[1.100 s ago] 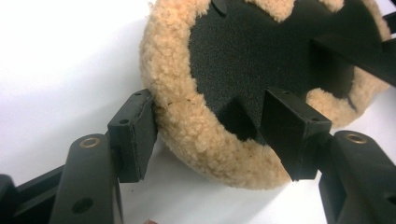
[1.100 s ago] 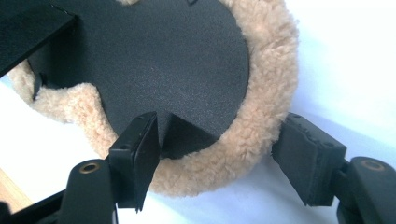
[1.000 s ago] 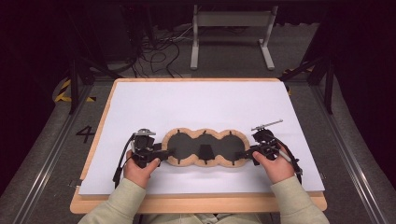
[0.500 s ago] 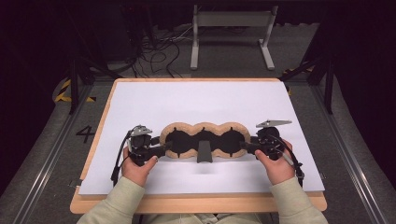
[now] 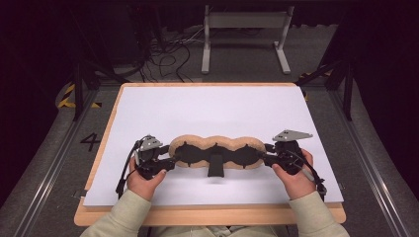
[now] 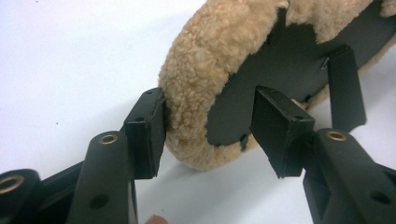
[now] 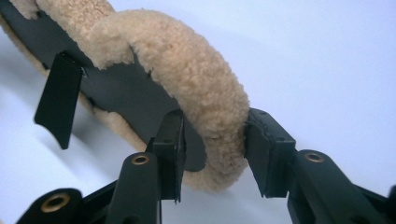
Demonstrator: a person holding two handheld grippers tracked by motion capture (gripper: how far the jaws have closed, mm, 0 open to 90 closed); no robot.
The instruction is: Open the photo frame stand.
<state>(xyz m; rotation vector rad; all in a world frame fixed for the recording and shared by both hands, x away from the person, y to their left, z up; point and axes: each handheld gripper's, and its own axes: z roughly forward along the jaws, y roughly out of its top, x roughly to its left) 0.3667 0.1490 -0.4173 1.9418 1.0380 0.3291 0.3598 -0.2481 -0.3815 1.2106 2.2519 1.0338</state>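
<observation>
Low in the middle of the high view, a tan fleecy cover (image 5: 216,146) with a black underside stretches sideways between the two grippers, just above the white sheet (image 5: 207,108) that lies over the wooden surface (image 5: 207,215). A short black strap (image 5: 215,166) hangs from its near edge and casts a small shadow on the sheet, so the cover appears lifted clear of it. At the lower left of that view the left gripper (image 5: 167,159), held in the person's left hand (image 5: 143,178), meets the cover's left end; at the lower right the right gripper (image 5: 267,154), held in the right hand (image 5: 292,174), meets its right end. Both sets of jaws have just been closing, with the cover's rim between them. Seen from the left gripper view, the left-hand finger (image 6: 148,131) presses against the fleecy rim (image 6: 205,79), while the other finger (image 6: 279,129) lies over the black lining; whether that one touches it I cannot tell. Seen from the right gripper view, the fingers (image 7: 172,151) pinch the woolly rim (image 7: 196,79) from both sides, one on the black inner face and one on the fleece, so the right gripper holds the cover at a middling width. Dark floor with cables (image 5: 168,54) fills the top of the high view.
</observation>
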